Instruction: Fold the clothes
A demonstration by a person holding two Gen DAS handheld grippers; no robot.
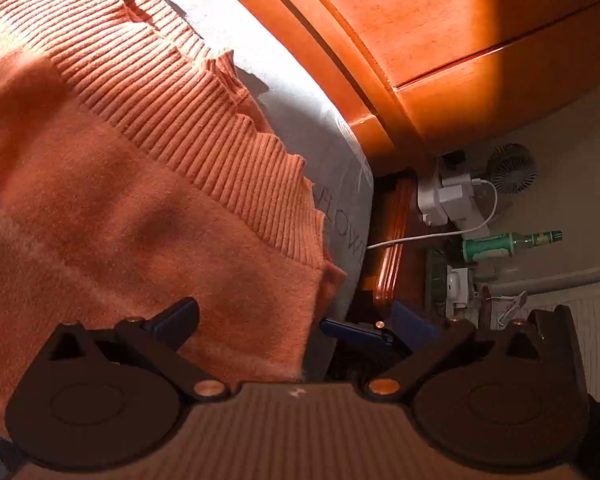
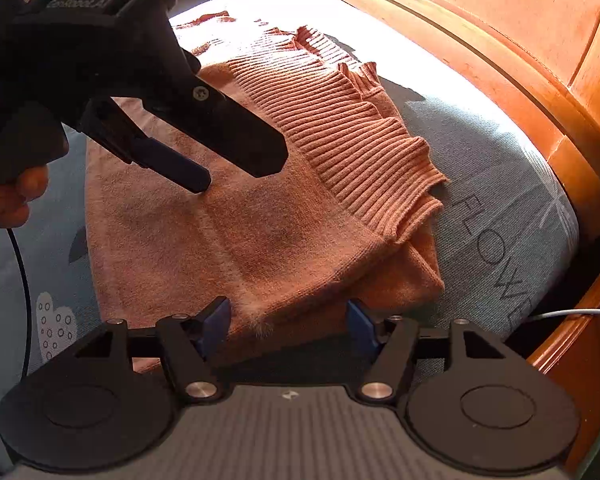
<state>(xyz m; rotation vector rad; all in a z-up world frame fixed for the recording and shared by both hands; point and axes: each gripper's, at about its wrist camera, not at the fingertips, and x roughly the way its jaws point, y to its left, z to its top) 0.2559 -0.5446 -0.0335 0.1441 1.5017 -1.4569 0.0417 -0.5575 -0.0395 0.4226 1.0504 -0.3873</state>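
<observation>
Nearest, the right gripper (image 2: 288,322) stands spread wide at the near folded edge of the orange sweater (image 2: 268,232), gripping nothing. The left gripper (image 1: 256,320), also spread and empty, hovers over it. The sweater lies doubled over, ribbed hem uppermost, near the bed's (image 2: 500,184) corner by the wooden frame (image 2: 500,40); I judge the folding well along, though whether another fold remains is unclear.

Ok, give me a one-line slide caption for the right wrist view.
Folded orange sweater on a grey bed; right claw open at its near edge, left claw above it.

Orange knit sweater (image 2: 284,216) — folded, ribbed hem uppermost, apparently layered — on bed.
</observation>
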